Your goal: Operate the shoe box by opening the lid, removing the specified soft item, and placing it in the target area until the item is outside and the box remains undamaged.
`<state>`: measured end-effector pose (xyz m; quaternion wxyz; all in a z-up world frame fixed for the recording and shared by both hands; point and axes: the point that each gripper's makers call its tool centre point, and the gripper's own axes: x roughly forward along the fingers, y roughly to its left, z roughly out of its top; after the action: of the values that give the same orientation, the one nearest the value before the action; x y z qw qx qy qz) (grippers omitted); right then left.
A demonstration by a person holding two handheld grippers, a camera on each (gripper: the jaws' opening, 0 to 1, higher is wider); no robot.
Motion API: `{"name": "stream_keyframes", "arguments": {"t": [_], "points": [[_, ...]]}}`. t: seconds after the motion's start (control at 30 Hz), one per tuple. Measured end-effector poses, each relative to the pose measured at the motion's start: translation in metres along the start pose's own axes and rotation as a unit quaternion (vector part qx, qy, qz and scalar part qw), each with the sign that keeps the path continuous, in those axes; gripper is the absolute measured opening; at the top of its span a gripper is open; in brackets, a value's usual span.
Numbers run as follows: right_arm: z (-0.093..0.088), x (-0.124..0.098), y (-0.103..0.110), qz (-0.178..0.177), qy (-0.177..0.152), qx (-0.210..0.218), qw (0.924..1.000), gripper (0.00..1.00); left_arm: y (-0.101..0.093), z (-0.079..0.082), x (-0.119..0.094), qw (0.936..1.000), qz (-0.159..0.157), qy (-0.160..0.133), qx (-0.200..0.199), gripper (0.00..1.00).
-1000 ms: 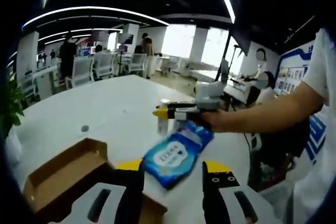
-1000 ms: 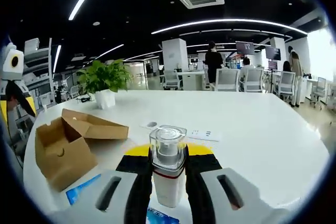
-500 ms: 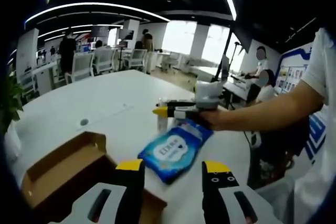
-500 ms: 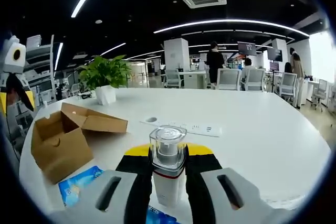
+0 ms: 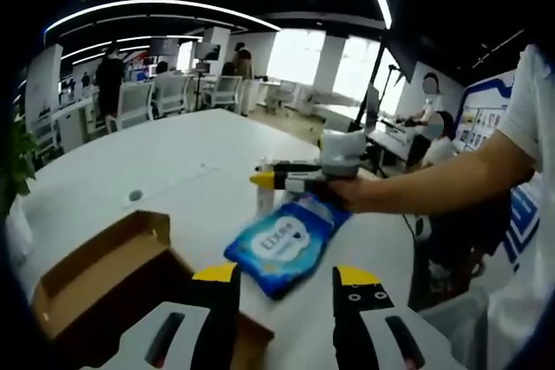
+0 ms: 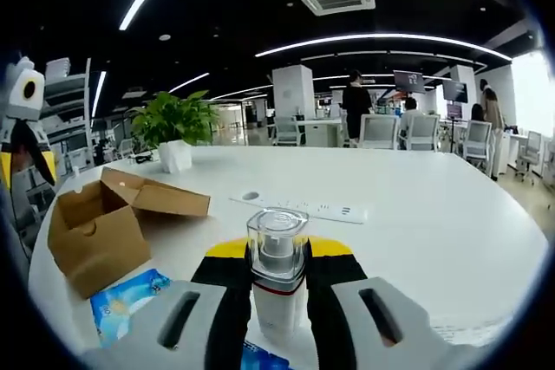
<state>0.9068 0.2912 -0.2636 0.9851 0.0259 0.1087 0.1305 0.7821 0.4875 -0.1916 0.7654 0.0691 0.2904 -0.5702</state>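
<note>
Though cut off by left gripper (image 5: 286, 279) jaws, which stand wide and hold nothing, open brown cardboard shoe box (image 5: 100, 275) sits on white table (image 5: 173, 175). Blue soft wipes pack (image 5: 282, 244) lies beside box, far end hidden under right gripper (image 6: 277, 253), clamped on clear-capped white bottle (image 6: 277, 270).

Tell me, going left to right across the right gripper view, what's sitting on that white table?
Cardboard box with its lid open → blue wipes pack → clear-capped bottle held between the right gripper's jaws. The potted plant and white power strip sit farther back.
</note>
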Motion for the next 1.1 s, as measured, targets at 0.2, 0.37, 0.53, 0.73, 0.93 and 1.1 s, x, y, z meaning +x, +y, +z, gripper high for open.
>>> {"name": "stream_keyframes", "arguments": {"t": [0.2,0.37,0.53,0.73,0.93,1.1], "points": [[-0.001,0.001,-0.003,-0.005,-0.002,-0.001,1.0000,0.21,0.001,-0.003,0.000,1.0000,0.000,0.004,-0.002,0.42],[-0.001,0.001,-0.003,-0.010,-0.009,-0.004,0.9999,0.21,0.000,-0.006,0.002,1.0000,-0.001,0.008,-0.003,0.42],[-0.001,0.001,-0.004,-0.013,-0.011,-0.006,0.9998,0.21,0.000,-0.007,0.004,1.0000,-0.001,0.008,-0.004,0.42],[-0.001,0.001,-0.002,-0.013,-0.010,-0.013,0.9998,0.21,0.000,-0.009,0.005,0.9999,-0.003,0.010,-0.004,0.41],[-0.002,-0.001,-0.001,-0.014,-0.010,-0.013,0.9998,0.21,0.000,-0.009,0.006,0.9999,-0.003,0.010,-0.002,0.41],[-0.002,-0.001,0.000,-0.014,-0.012,-0.013,0.9998,0.21,-0.001,-0.011,0.007,0.9999,-0.005,0.012,-0.001,0.41]]}}
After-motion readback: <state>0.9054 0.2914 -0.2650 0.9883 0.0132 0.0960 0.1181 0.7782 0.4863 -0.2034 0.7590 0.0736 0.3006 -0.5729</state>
